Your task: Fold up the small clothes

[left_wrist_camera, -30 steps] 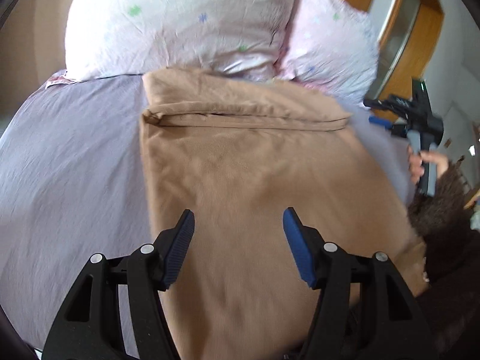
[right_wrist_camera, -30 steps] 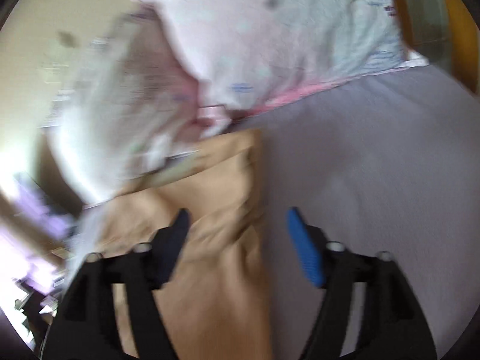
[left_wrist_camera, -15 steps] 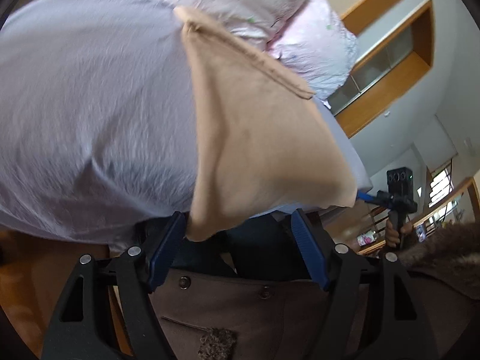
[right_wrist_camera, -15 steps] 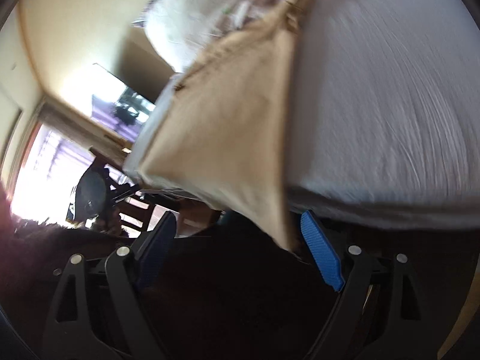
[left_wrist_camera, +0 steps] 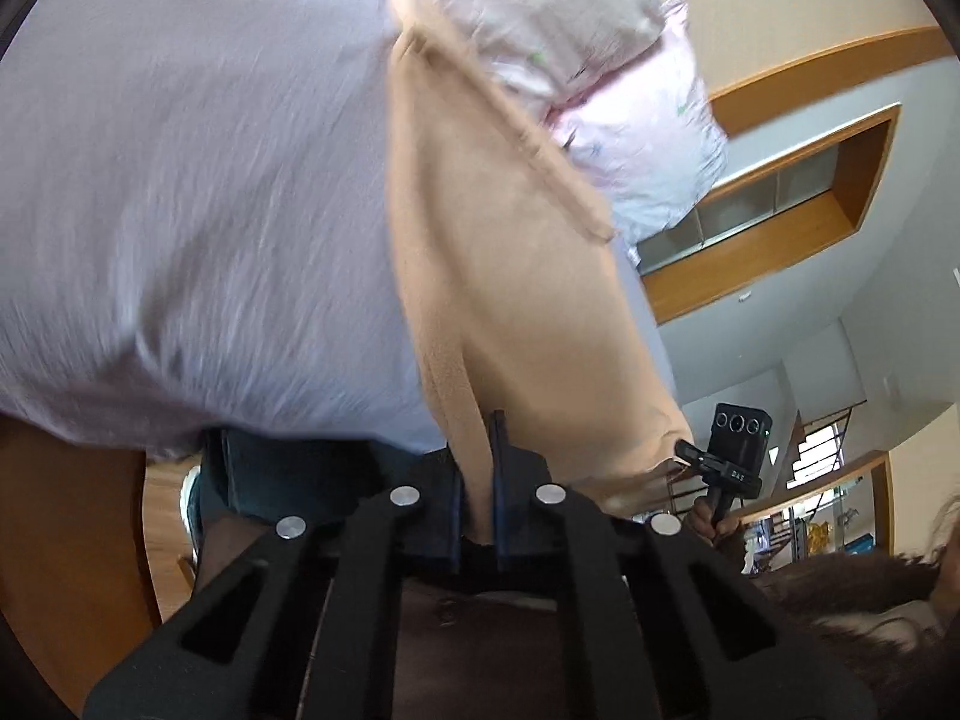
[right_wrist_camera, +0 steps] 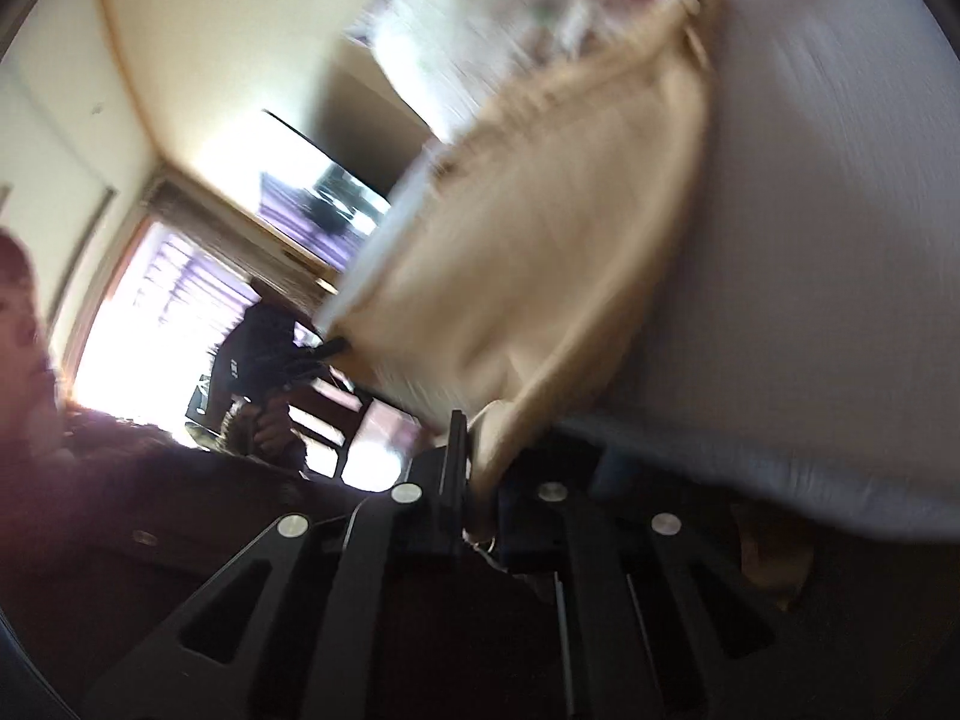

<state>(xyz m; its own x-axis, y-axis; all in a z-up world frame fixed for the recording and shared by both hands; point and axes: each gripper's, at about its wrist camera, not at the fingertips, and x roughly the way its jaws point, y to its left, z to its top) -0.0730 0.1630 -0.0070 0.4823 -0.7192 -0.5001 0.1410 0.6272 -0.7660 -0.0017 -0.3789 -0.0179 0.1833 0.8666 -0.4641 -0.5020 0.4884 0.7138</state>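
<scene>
A tan garment (left_wrist_camera: 516,276) lies on the bed, its far end folded over near the pillows. It also shows in the blurred right wrist view (right_wrist_camera: 540,252). My left gripper (left_wrist_camera: 477,462) is shut on the garment's near left corner at the bed's front edge. My right gripper (right_wrist_camera: 483,468) is shut on the near right corner. Each wrist view shows the other gripper at the opposite corner: the right one (left_wrist_camera: 729,450) and the left one (right_wrist_camera: 288,360).
The bed has a pale lilac sheet (left_wrist_camera: 198,210). Two floral pillows (left_wrist_camera: 576,36) lie at its head. The person's dark coat (left_wrist_camera: 480,630) is just below the grippers. A wooden window frame (left_wrist_camera: 780,222) is on the right wall.
Both grippers dropped to the bed's front edge and closed on the garment's near corners. Half a second ago both were open around those corners.
</scene>
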